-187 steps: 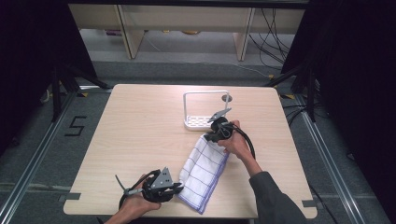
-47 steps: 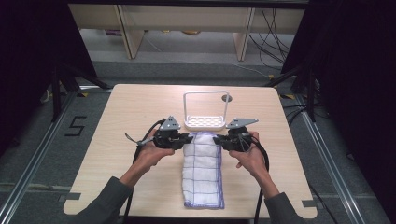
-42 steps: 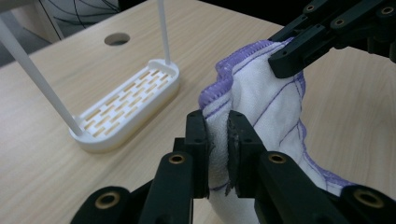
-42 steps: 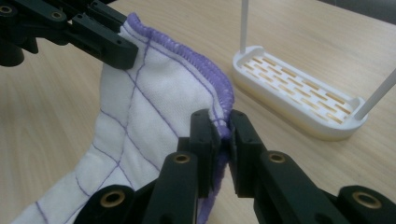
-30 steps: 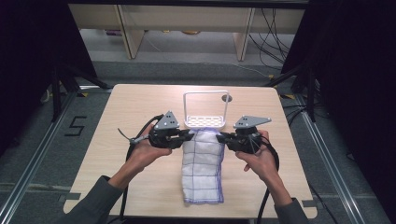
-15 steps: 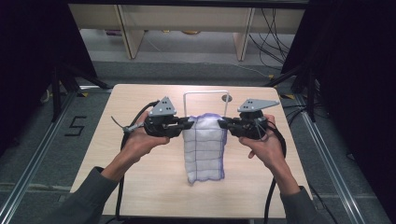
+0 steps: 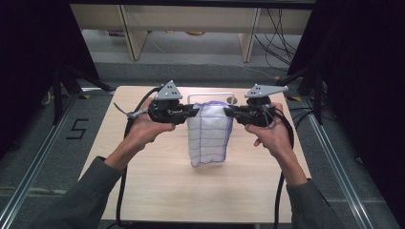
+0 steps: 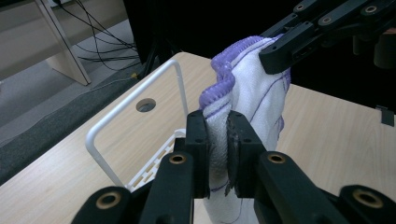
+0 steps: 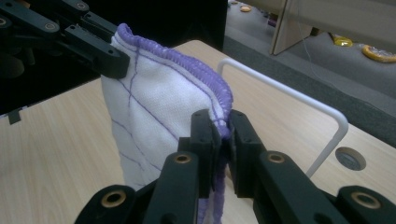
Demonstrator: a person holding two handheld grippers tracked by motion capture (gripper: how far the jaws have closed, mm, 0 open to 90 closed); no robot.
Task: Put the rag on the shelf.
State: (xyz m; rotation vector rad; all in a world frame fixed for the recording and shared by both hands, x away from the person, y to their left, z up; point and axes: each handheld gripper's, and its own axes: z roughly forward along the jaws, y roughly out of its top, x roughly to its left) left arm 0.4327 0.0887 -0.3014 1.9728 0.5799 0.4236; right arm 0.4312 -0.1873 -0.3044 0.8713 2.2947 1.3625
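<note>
A white cloth with purple edging and purple grid lines [image 7: 208, 133] hangs in the centre of the high view, held up above a pale wooden table [image 7: 157, 186] by 2 hand-held grippers. The left gripper [image 7: 192, 111], left of centre in that frame, pinches the cloth's upper left corner; the left gripper view shows its 2 black jaws pressed together on a fold of the fabric [image 8: 219, 140]. The right gripper [image 7: 229, 112], right of centre, clamps the opposite upper corner, and the right gripper view shows its jaws squeezed on the purple hem [image 9: 219, 116]. The cloth's top edge sags slightly between the 2 grips, while its lower end hangs down toward the tabletop; whether it touches the wood cannot be told. Behind the cloth, toward the table's far edge, stands a white wire rack [image 7: 210, 95] with a tall looped handle. A person's sleeved forearms enter from the bottom of the high view.
</note>
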